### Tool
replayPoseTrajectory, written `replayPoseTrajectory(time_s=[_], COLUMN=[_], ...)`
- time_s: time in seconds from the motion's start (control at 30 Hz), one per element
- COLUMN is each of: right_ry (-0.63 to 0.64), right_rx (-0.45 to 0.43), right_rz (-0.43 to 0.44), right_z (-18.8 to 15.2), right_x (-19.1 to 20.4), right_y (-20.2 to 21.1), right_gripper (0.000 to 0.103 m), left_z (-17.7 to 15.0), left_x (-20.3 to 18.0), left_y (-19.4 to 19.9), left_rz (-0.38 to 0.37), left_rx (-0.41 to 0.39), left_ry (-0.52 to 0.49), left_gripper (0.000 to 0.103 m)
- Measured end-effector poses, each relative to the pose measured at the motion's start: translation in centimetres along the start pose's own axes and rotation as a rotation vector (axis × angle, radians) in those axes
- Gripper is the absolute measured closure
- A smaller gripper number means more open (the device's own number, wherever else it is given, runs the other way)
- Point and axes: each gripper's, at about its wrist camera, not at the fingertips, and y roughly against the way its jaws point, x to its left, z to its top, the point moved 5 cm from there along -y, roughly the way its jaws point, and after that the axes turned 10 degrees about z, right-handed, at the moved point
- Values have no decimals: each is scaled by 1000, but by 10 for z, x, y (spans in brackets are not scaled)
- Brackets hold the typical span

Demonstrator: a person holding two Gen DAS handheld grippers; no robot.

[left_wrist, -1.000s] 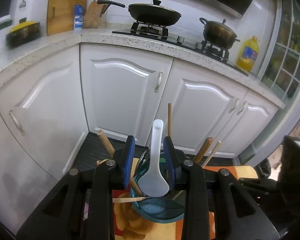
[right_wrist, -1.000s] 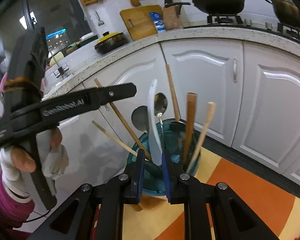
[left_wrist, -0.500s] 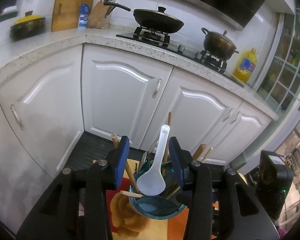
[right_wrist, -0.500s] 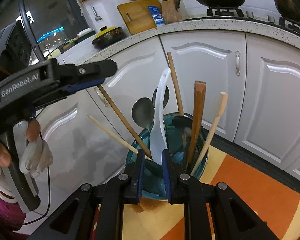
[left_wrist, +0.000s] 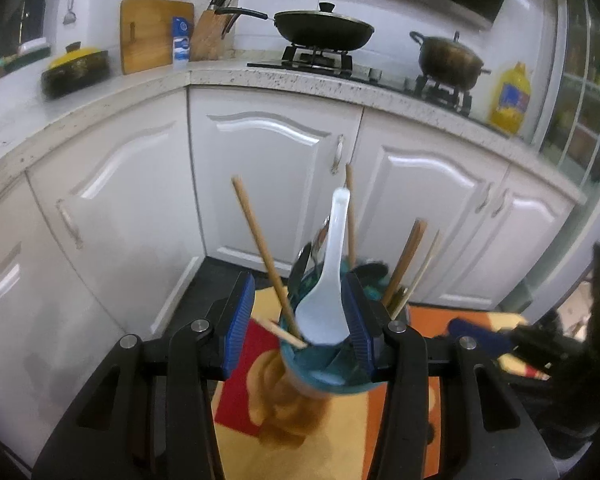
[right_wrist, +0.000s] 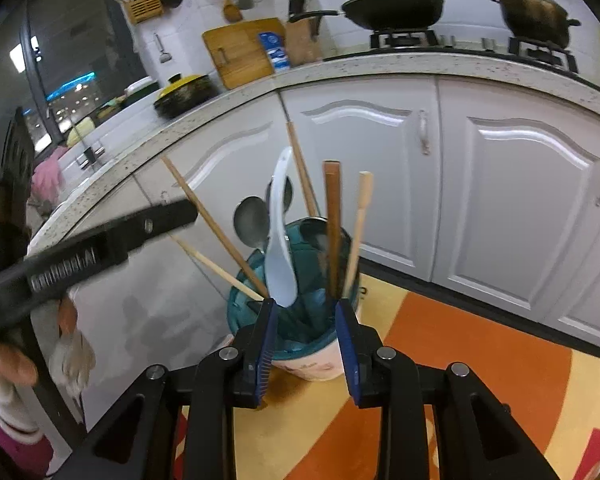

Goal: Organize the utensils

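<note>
White spoon (right_wrist: 281, 236), probably light, stiff, slippery plastic best pinched at its slim handle, standing bowl-down in the teal holder (right_wrist: 240, 312) at lower centre, while left gripper (left_wrist: 300, 316) and right gripper (right_wrist: 306, 312) spread their opening jaws, pinching nothing.

Glossy white plastic spoon (right_wrist: 281, 240) stands in the translucent teal holder (right_wrist: 240, 312) among matt wooden sticks (right_wrist: 332, 224) and a dull metal ladle (right_wrist: 251, 221).

Access to the teal utensil holder (right_wrist: 244, 312) from above is obstructed by fanned wooden chopsticks (right_wrist: 216, 228), white spoon (right_wrist: 280, 248) and metal spoons (right_wrist: 252, 220). White cabinet doors (right_wrist: 364, 176) stand close behind; the near side over the orange mat (right_wrist: 460, 344) is unobstructed.
</note>
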Motion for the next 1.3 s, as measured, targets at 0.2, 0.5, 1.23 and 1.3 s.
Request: replayPoseTrajectory(time_s=[0.2,0.5,1.23,1.3], right_ry=[7,7,62,66], right_rx=[-19,-50,-111,-114], right_rz=[-50,-81,-126,-131], right_z=[-4,-7,-5,-5], right_x=[4,9,39,40], right_y=[12,29,49,50], right_gripper=[68,66,56,52], left_z=[-16,-20,-24,-24], left_x=[-3,-5,-8,-5], left_y=[6,27,63,64], left_rz=[18,39,81,85], left_rx=[14,-23,-81,-86], left_ry=[1,-6,-26,-22], left_gripper=[59,59,59,59])
